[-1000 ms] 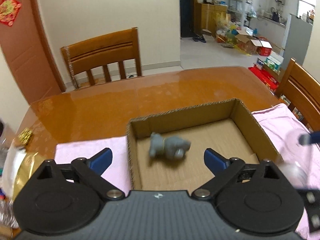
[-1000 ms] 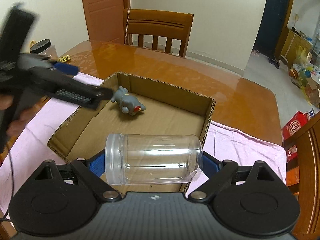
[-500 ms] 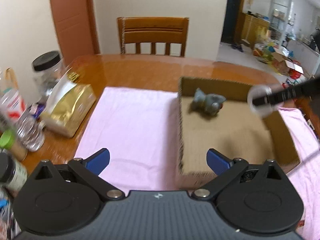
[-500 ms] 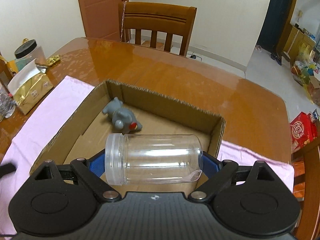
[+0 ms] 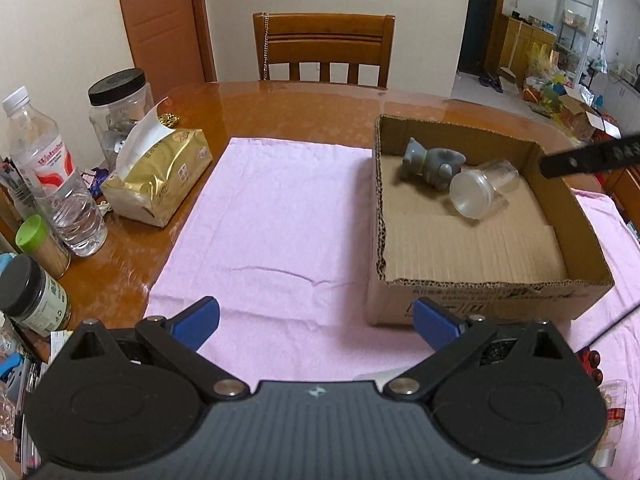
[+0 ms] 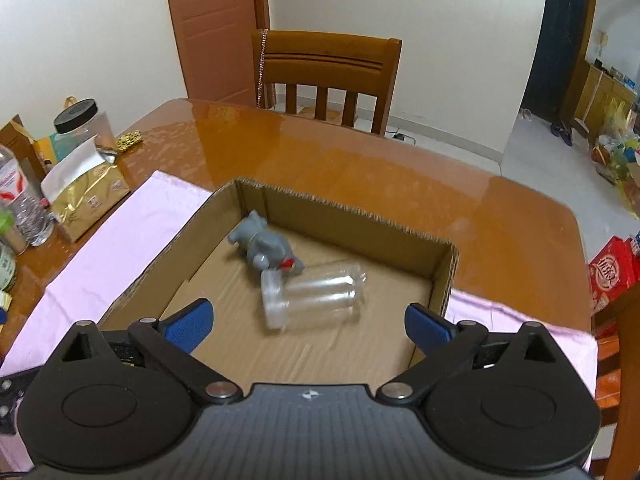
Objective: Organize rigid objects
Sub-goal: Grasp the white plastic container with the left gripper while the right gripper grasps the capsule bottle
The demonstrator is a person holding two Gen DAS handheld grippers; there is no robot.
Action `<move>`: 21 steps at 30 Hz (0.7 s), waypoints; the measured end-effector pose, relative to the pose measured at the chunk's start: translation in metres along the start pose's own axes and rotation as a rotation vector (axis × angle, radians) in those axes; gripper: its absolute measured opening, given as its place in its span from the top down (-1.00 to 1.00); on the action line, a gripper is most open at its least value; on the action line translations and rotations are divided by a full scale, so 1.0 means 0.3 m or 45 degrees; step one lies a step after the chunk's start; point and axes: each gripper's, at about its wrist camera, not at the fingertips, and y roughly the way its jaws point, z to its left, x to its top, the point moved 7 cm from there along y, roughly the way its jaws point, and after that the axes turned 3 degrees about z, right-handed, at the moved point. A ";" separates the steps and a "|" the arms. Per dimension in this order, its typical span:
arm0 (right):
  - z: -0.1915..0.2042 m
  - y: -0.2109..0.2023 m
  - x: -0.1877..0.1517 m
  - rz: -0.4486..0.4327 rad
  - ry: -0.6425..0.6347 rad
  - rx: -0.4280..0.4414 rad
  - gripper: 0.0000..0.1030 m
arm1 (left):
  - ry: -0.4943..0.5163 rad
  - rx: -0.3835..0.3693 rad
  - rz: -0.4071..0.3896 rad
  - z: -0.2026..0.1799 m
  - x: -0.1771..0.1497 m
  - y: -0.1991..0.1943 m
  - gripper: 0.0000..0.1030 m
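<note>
**Jar's in the box — now pull clear and find the next item**

Clear plastic jar [image 6: 314, 294] lies on its side on the floor of the cardboard box [image 6: 348, 216], mouth end toward the near left, touching or just about touching the grey toy animal [image 6: 264, 246] at the far-left corner. It looks a bit blurred in the right wrist view, so I'd guess it hasn't fully settled.

Right tongs [image 6: 306, 322] are spread wide w/ nothing between the blue pads, hovering above the near part of the box. Left tongs [image 5: 316, 320] also wide open and empty, over the pink cloth [image 5: 272, 216] just left of the box.

To do this bit well, imo:
- Lift the right tongs straight up and back, no sideways sweep; the near box wall is right under the tips and a knock would shift the whole box.
- Let the jar come to rest before anything else goes in. It's round, so it may roll; the toy should stop it on that side.
- Rest of the box floor is free, so put the next thing toward the near half, apart from these two.

Left edge of the surface [image 5: 304, 100] is crowded: water bottle [image 5: 52, 176], black-lidded jar [image 5: 120, 108], gold tissue pack [image 5: 160, 176]. Can't tell which, if any, is meant to go next.
</note>
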 end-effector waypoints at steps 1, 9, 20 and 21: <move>0.002 -0.010 -0.018 0.001 -0.003 0.001 -1.00 | 0.002 -0.001 0.002 -0.003 -0.005 0.000 -0.98; 0.015 -0.087 -0.236 0.061 -0.001 0.007 -1.00 | 0.004 -0.013 0.023 -0.029 -0.046 0.002 -0.98; 0.055 -0.079 -0.622 0.341 -0.022 0.008 -1.00 | 0.035 -0.083 0.058 -0.078 -0.095 -0.001 -0.98; 0.058 -0.079 -0.638 0.355 -0.010 0.024 -1.00 | 0.038 -0.088 0.059 -0.081 -0.097 -0.002 -0.98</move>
